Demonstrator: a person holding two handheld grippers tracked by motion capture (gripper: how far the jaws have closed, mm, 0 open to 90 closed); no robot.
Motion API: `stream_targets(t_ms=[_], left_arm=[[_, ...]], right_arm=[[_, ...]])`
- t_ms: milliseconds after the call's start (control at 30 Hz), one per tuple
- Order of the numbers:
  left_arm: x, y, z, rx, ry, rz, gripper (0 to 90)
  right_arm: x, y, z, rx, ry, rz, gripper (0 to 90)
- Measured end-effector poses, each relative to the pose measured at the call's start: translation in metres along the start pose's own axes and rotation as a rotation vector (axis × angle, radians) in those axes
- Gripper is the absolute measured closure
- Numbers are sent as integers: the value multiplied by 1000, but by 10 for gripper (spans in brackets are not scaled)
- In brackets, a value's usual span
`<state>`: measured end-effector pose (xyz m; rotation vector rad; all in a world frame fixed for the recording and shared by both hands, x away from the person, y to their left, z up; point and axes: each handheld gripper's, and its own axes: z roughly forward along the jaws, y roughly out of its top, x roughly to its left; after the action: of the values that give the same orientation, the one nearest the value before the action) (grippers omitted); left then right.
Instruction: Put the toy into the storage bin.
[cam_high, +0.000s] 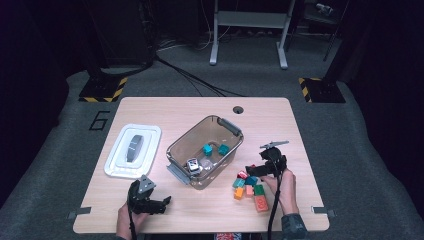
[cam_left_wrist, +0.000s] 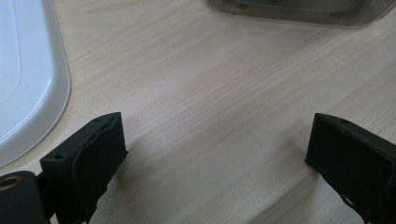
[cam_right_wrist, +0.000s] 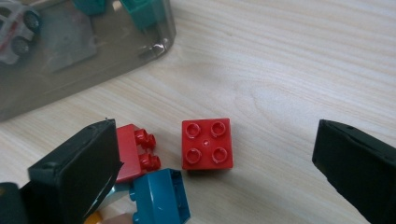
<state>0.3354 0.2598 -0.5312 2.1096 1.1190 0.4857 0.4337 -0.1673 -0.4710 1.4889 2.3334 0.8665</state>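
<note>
you are lining your spread right tongs over the red block; next, lower and pinch it. left tongs are spread, idling.

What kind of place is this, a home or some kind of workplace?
Probably a lab or recording studio, not a home. A light wooden table stands alone on grey carpet among dark surroundings, yellow-and-black hazard-striped bases flank it, and black cables run across the floor toward a grey metal stand.
</note>
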Motion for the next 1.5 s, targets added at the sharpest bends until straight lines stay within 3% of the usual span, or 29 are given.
stream_targets(t_ms=[100,267,433,1000,1500], left_arm=[[0,0,0,4,-1,1,45],[0,0,0,0,0,0,45],[0,0,0,0,0,0,44],[0,0,0,0,0,0,45],[0,0,0,0,0,0,44]], right_arm=[[1,0,7,15,-8,7,146],[4,3,15,64,-27,7,306],[6,4,17,77,-39,1,421],[13,8,30,140,-54,-35,578],[10,15,15,71,-51,-20,589]])
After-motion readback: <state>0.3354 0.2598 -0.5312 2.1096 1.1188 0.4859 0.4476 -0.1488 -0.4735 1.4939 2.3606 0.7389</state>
